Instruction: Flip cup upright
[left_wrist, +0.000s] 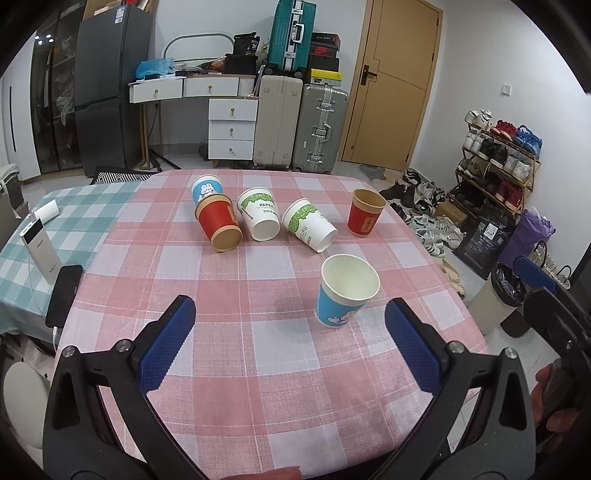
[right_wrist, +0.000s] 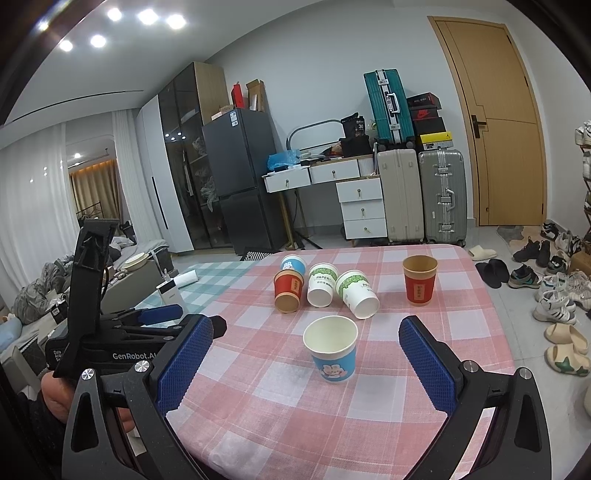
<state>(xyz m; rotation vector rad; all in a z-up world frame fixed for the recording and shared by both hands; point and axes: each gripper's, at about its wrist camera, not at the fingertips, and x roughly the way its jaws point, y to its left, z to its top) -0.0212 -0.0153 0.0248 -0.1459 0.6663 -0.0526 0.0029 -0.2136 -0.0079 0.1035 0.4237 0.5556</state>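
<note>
- Right wrist view: right gripper (right_wrist: 306, 356) gapes wide, empty; upright blue cartoon cup (right_wrist: 331, 349) stands between its pads, upright red cup (right_wrist: 419, 280) at one o'clock.
- Left gripper (left_wrist: 290, 341) likewise gapes, holding nothing.
- Two of six done, I judge: tipped red cup (right_wrist: 287, 290), two green-print cups (right_wrist: 321, 284) and rear blue cup (right_wrist: 293, 263) at twelve o'clock lie sideways, awaiting flipping.

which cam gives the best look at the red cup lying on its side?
Left wrist: the tipped red cup appears larger, with its whole side and its kraft-brown open mouth facing the camera, touching the blue cup behind it. Right wrist shows the same cup smaller and farther off, though unobstructed.
</note>
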